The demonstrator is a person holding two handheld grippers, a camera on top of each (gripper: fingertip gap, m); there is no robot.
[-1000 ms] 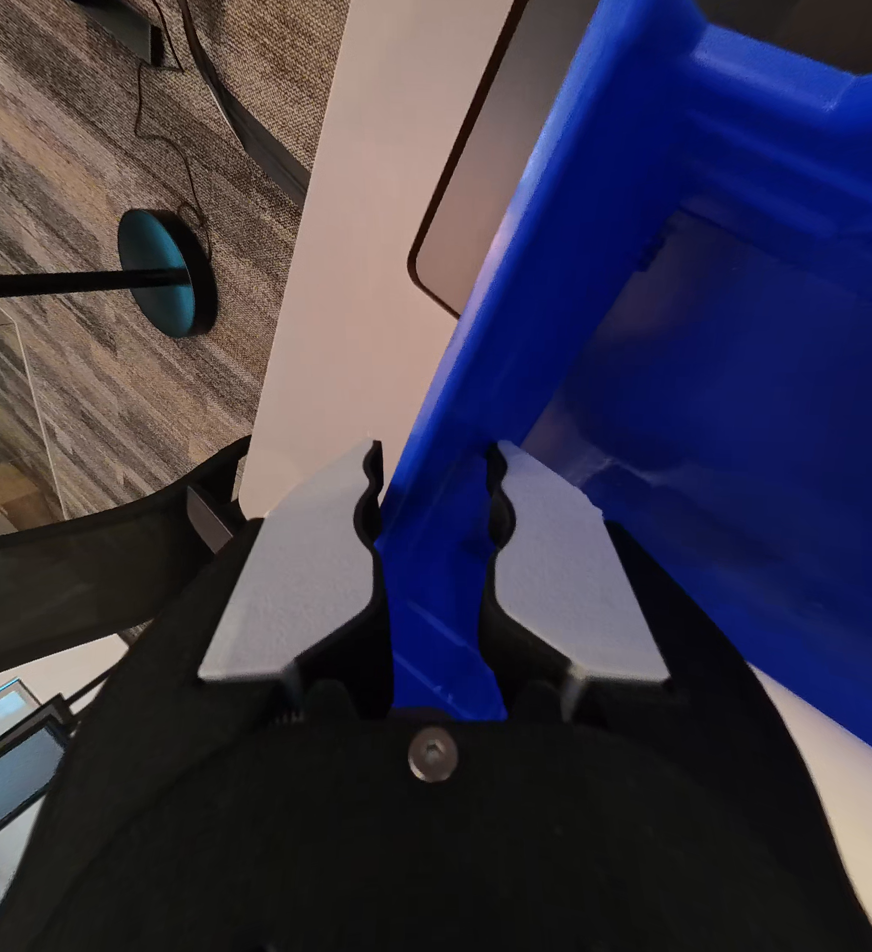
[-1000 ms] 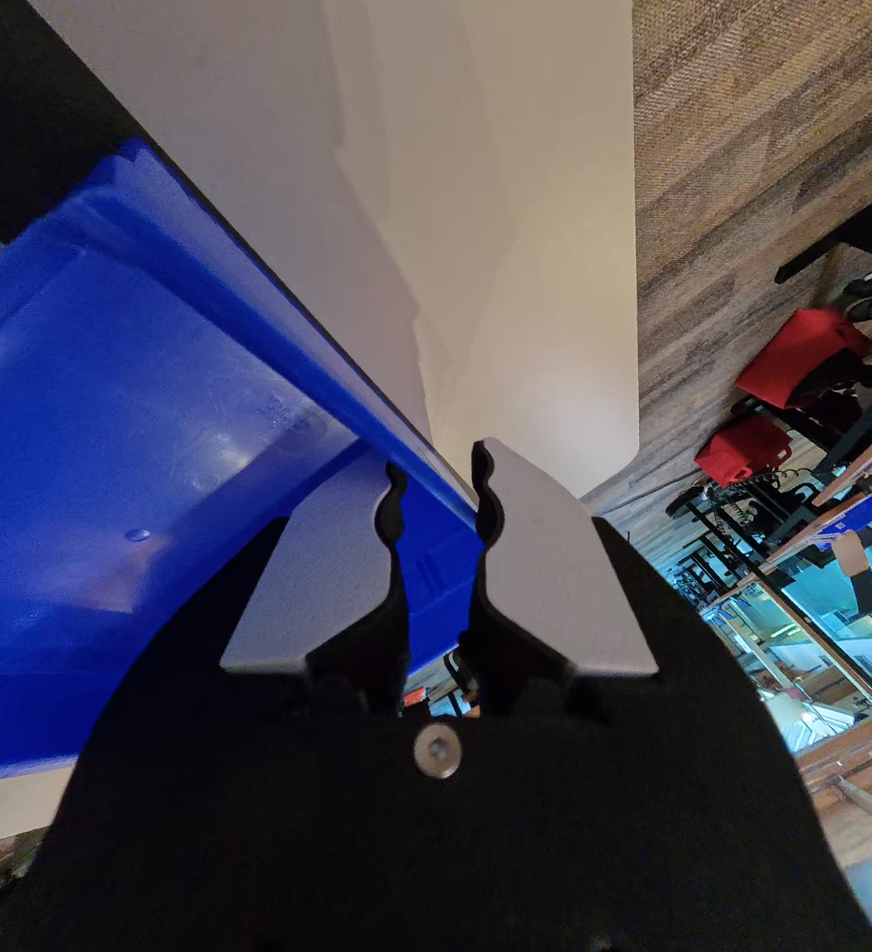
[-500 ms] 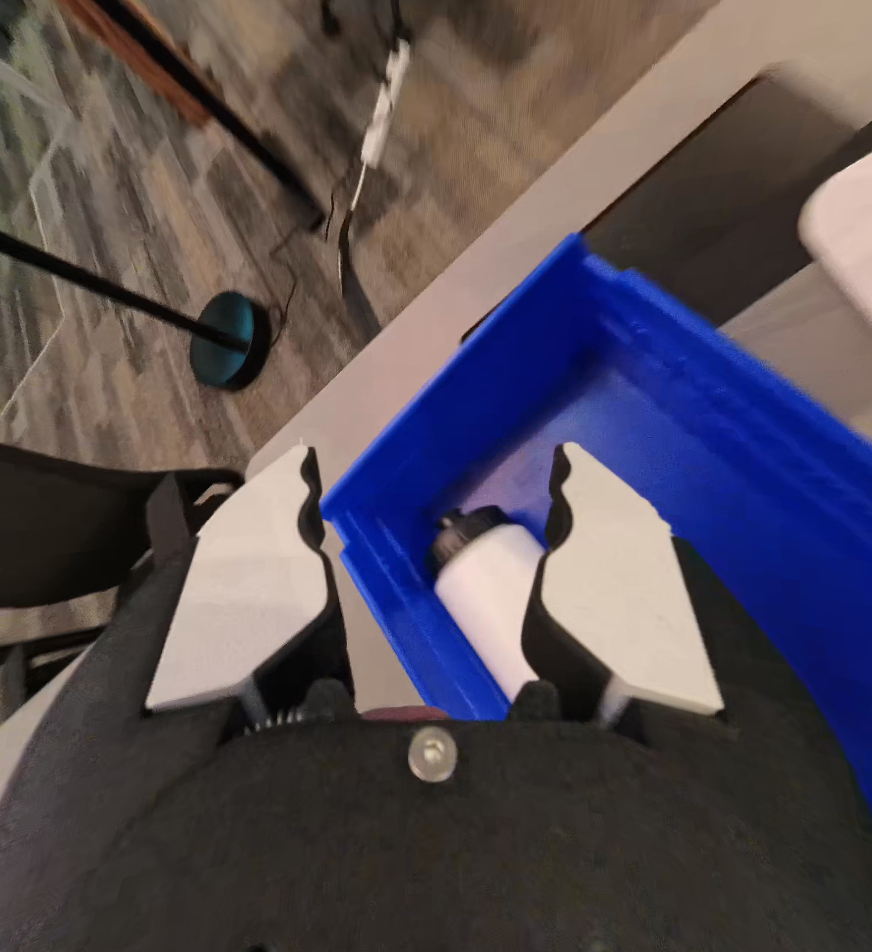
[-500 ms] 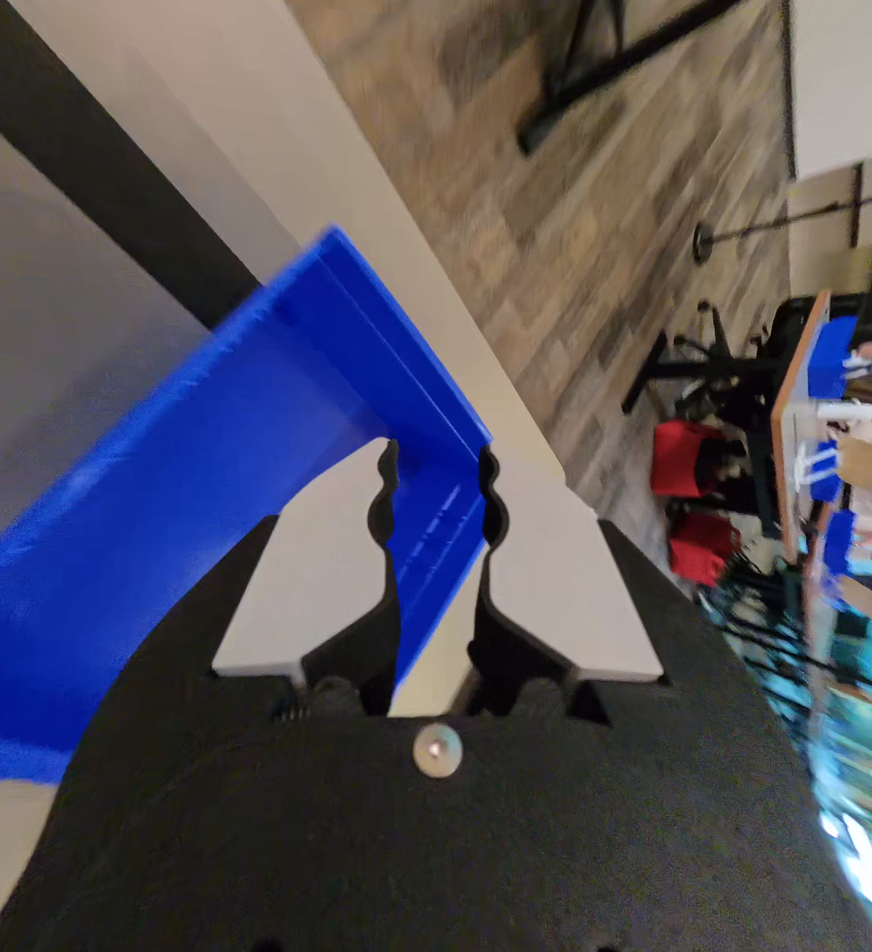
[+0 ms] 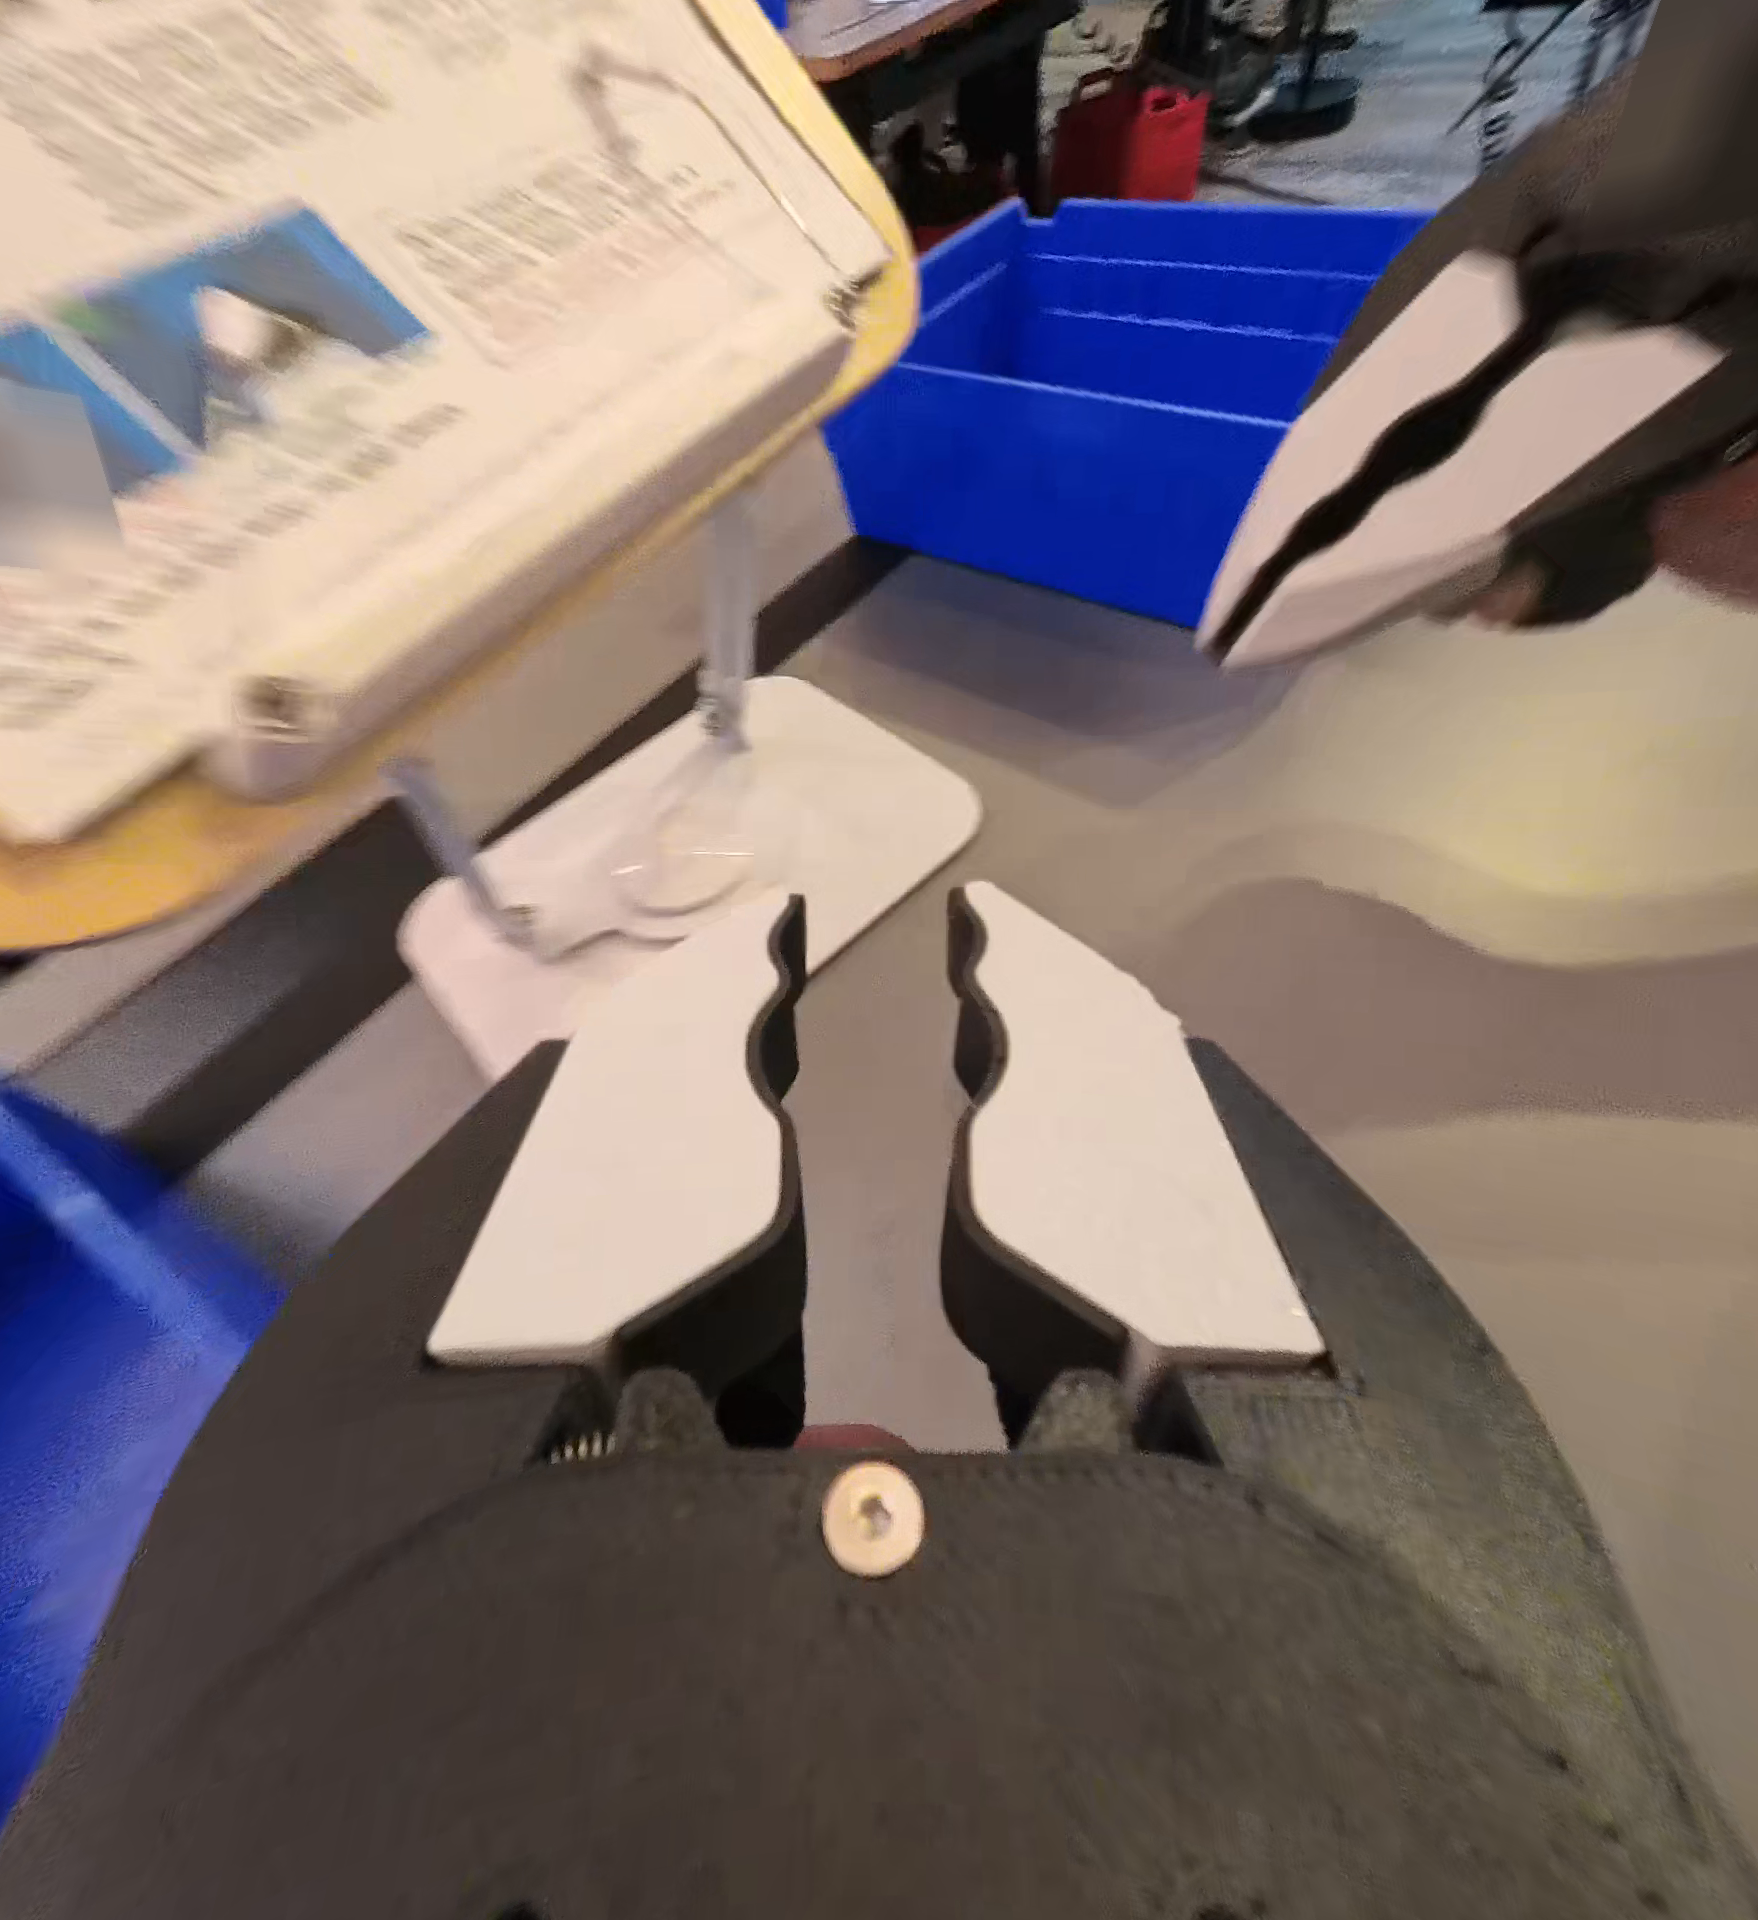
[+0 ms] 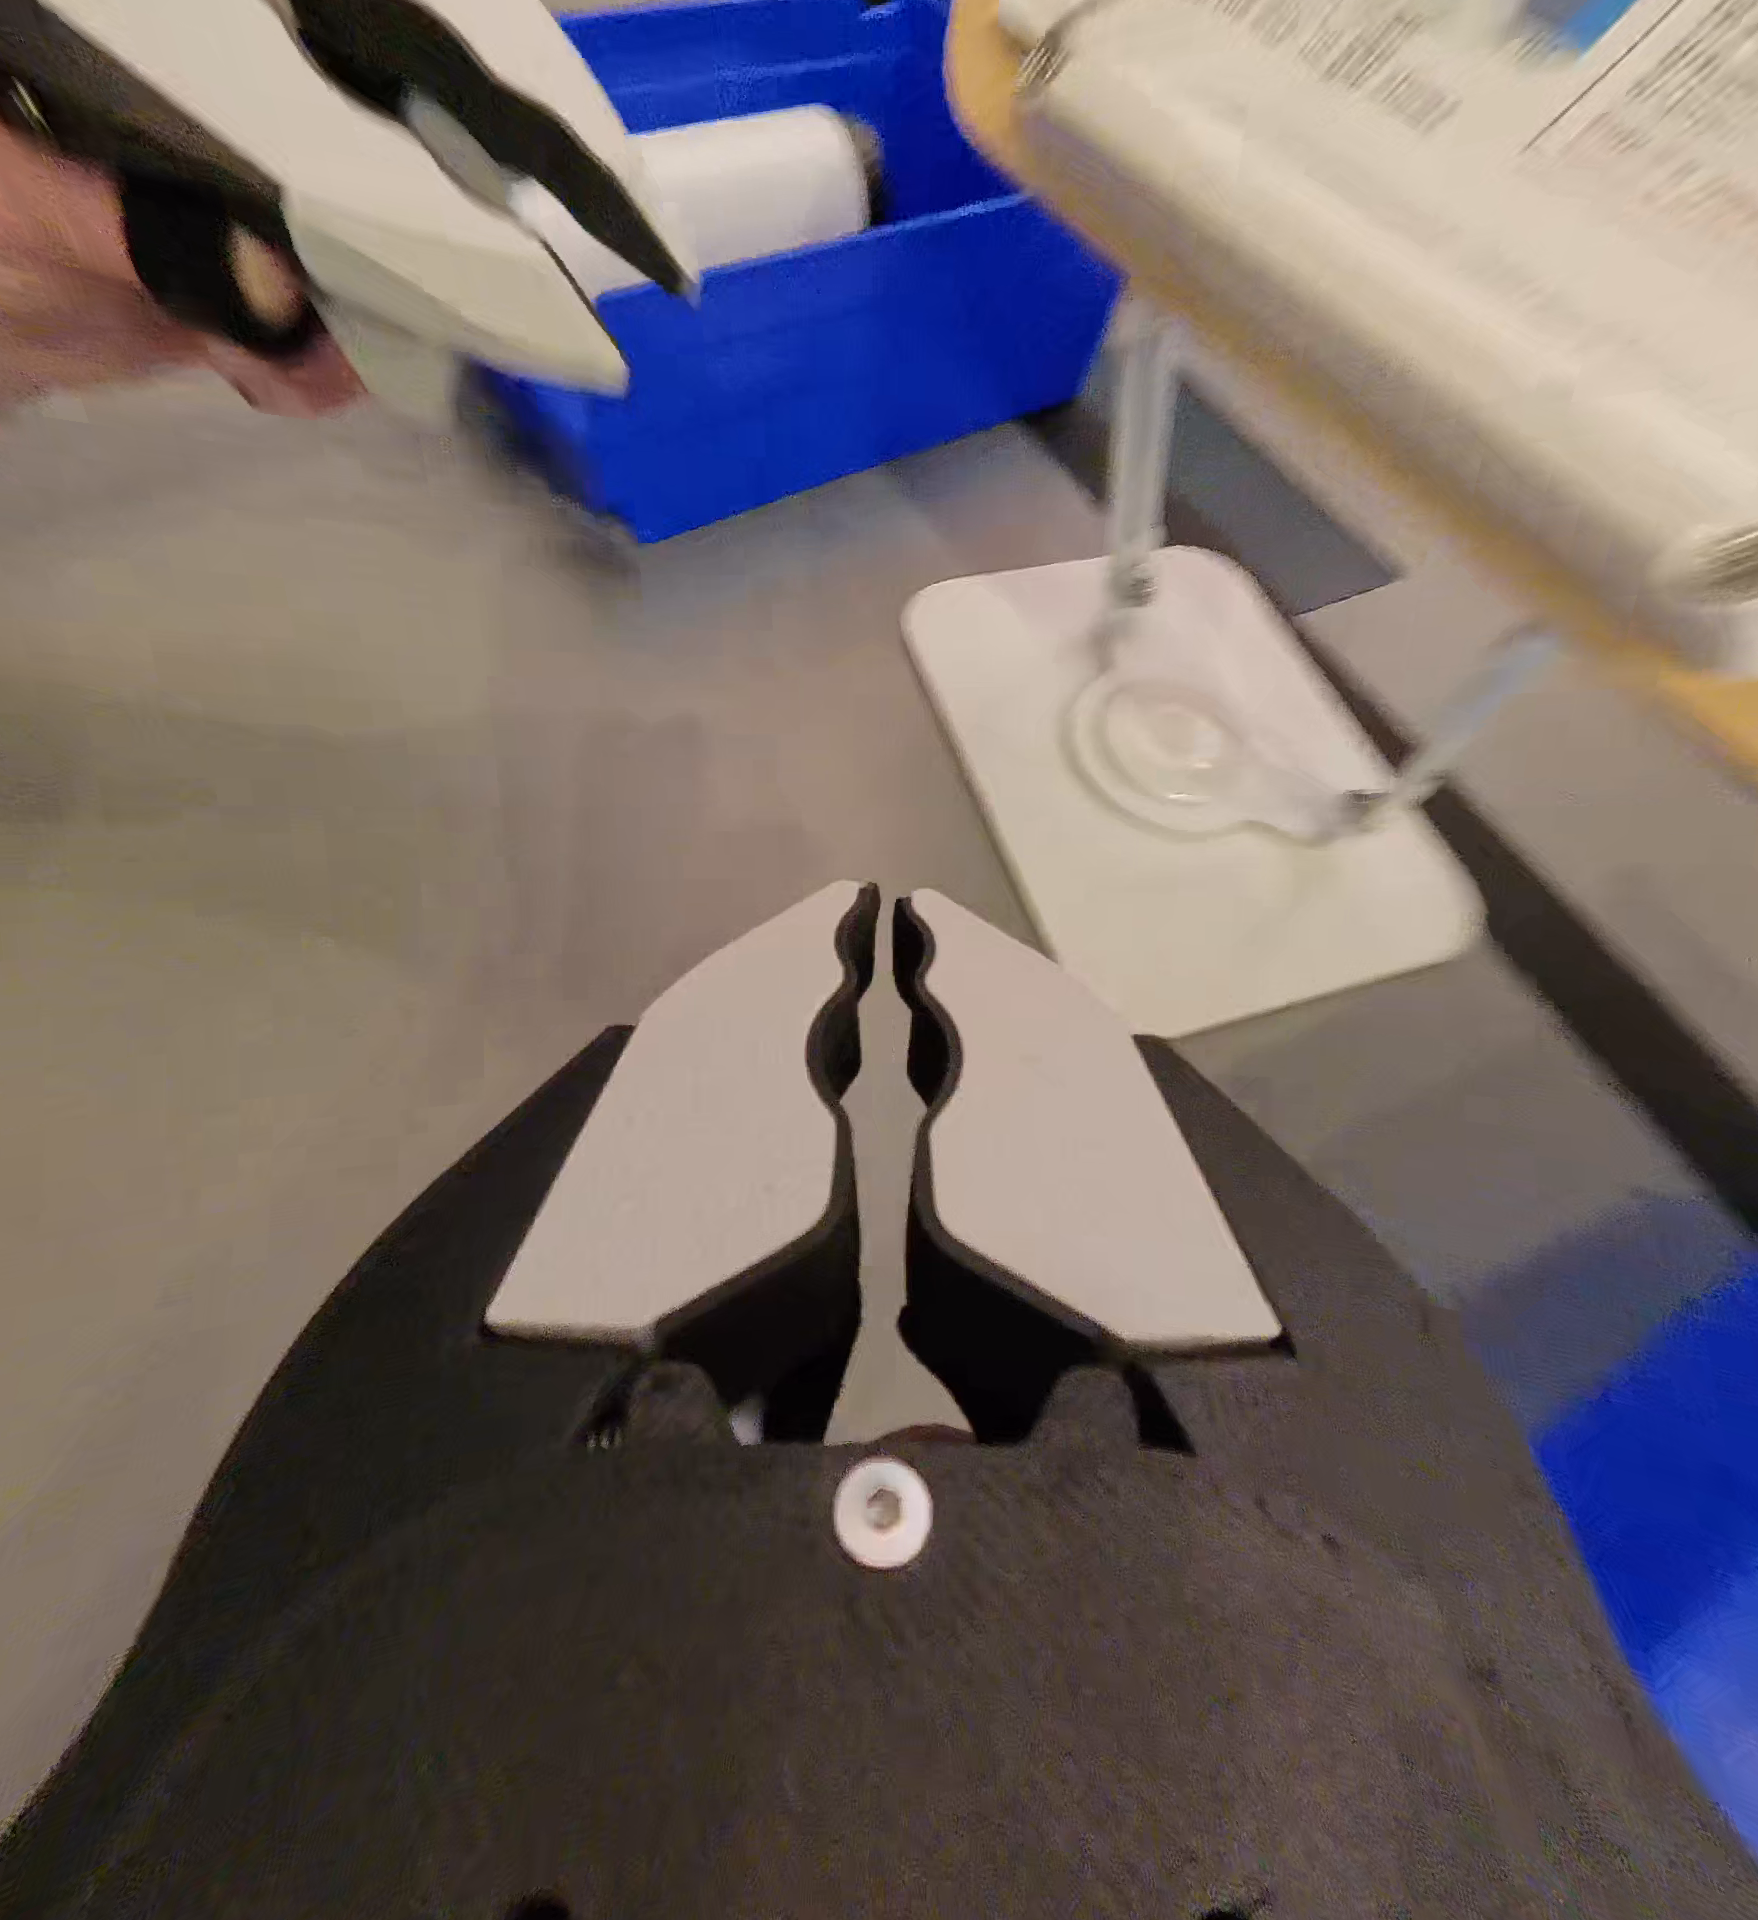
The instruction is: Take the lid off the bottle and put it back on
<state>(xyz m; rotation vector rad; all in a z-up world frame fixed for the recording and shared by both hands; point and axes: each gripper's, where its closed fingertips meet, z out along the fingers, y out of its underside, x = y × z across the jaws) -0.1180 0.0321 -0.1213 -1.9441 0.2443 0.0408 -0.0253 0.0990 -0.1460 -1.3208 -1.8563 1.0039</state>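
Observation:
A white bottle (image 6: 750, 182) with a dark lid lies on its side in a blue bin (image 6: 833, 343) at the back of the right wrist view. My left gripper (image 5: 875, 914) is partly open and empty above the grey table (image 5: 1477, 1039). It also shows in the right wrist view (image 6: 646, 327), held by a hand in front of that bin. My right gripper (image 6: 883, 899) is shut and empty over the table. It also shows at the upper right of the left wrist view (image 5: 1218, 634). The bottle is hidden in the left wrist view.
A stand with a white base (image 6: 1197, 862) carries a tilted board with printed sheets (image 5: 335, 364) between the grippers. A second blue bin (image 5: 1041, 478) stands at the back of the left wrist view. The bin with the bottle shows at that view's left edge (image 5: 44, 1299).
Both grippers let go of the blue bin's rim and swung over the table. The left opened wide over the bottle, then narrowed. The right closed.

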